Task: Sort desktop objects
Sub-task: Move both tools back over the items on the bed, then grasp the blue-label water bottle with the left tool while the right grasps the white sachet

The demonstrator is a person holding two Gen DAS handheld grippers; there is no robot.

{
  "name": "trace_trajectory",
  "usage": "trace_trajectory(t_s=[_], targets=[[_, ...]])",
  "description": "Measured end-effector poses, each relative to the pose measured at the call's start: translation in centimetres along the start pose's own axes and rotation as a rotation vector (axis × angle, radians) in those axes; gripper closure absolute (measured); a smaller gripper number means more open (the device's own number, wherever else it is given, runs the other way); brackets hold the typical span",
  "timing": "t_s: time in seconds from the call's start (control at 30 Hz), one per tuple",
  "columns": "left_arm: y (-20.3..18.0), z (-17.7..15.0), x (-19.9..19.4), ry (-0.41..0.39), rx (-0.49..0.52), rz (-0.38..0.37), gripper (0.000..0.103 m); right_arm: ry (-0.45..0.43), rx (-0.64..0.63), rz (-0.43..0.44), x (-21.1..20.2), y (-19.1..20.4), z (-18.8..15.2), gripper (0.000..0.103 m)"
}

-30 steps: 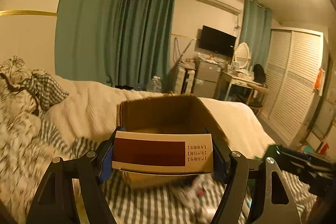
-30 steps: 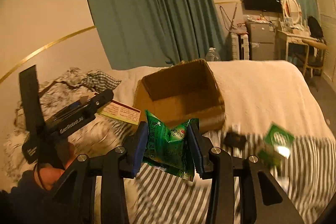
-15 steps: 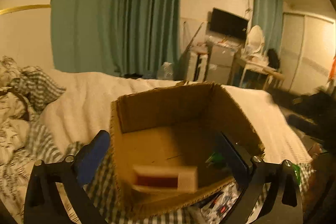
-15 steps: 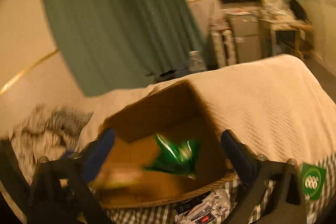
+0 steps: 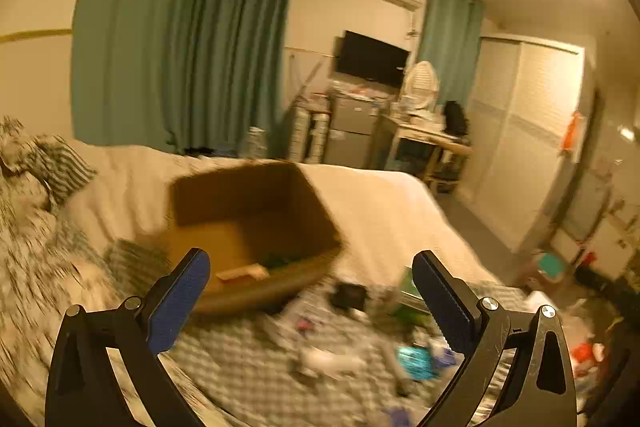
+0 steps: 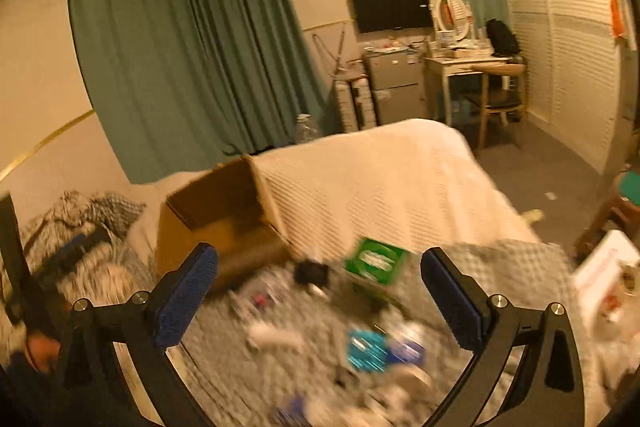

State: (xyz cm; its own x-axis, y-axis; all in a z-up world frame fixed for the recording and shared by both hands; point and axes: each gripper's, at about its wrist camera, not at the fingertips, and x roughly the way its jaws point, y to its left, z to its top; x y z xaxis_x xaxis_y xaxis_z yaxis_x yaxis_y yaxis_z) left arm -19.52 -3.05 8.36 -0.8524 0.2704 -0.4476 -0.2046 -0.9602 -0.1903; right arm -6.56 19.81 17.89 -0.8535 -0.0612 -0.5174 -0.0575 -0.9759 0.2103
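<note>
An open cardboard box [image 5: 256, 227] [image 6: 216, 223] stands on the bed. A flat maroon-and-cream packet [image 5: 242, 273] lies inside it beside something green [image 5: 276, 261]. My left gripper [image 5: 310, 287] is open and empty, pulled back from the box's near rim. My right gripper [image 6: 318, 283] is open and empty too, over a blurred scatter of small items on the checked cloth: a green box [image 6: 376, 261], a black item [image 6: 310, 273], a cyan packet [image 6: 366, 351] and a white piece [image 6: 276, 335].
The white quilt [image 6: 380, 183] covers the far half of the bed, rumpled patterned bedding [image 5: 32, 227] lies at left. A desk and chair [image 6: 484, 79], a small fridge [image 6: 394, 87] and louvred wardrobe doors [image 6: 568, 39] line the room. The left gripper's frame [image 6: 24, 275] shows at far left.
Both grippers let go: the maroon-and-cream packet and the green snack bag dropped into the box. Both grippers then drew back and swung right, over the scattered items.
</note>
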Motion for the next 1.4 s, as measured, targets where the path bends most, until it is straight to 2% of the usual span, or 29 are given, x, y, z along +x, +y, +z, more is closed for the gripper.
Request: trace_trajectory(t_s=[0.17,0.33,0.47,0.57,0.67,0.73,0.87,1.0,1.1,1.17,1.27,1.4], targets=[[-5.3,-3.5,-0.9,0.043,0.041,-0.024,0.0,0.049,-0.004,-0.071,-4.8,-4.4,-4.5,0.001],[-8.6,-9.8,0.5,0.127,0.089,-0.059,0.0,0.101,-0.041,-0.089,-5.7,-7.0,-8.2,0.002],[-9.4,-15.8,3.5,0.212,0.072,-0.055,0.0,0.159,-0.11,-0.036,-3.2,-7.3,-12.8,0.002],[-9.7,-19.2,5.4,0.247,0.074,-0.04,0.0,0.214,-0.137,-0.014,-0.5,-7.6,-16.4,0.002],[-10.3,-21.7,7.9,0.291,0.087,-0.019,0.0,0.252,-0.18,-0.049,2.9,-7.9,-20.2,0.006],[-10.4,-22.7,9.6,0.32,0.079,-0.008,0.0,0.267,-0.157,-0.08,5.1,-8.8,-22.2,0.009],[-10.7,-23.9,11.8,0.339,0.052,-0.033,0.0,0.287,-0.203,-0.121,7.5,-9.8,-22.9,0.013],[-11.2,-25.4,13.9,0.368,0.051,-0.01,0.0,0.272,-0.142,-0.095,8.5,-11.5,-22.4,0.013],[-11.6,-26.7,15.5,0.427,0.061,-0.005,0.0,0.291,-0.135,-0.076,9.2,-11.9,-22.8,0.013],[-11.4,-27.3,16.1,0.442,0.063,-0.007,0.0,0.298,-0.164,-0.081,9.5,-11.5,-23.2,0.013],[-10.5,-27.3,16.3,0.443,0.007,-0.04,0.0,0.315,-0.199,-0.091,9.9,-10.9,-23.8,0.012],[-9.8,-26.9,15.8,0.442,-0.03,-0.06,0.005,0.346,-0.218,-0.114,10.7,-10.7,-24.4,0.012]])
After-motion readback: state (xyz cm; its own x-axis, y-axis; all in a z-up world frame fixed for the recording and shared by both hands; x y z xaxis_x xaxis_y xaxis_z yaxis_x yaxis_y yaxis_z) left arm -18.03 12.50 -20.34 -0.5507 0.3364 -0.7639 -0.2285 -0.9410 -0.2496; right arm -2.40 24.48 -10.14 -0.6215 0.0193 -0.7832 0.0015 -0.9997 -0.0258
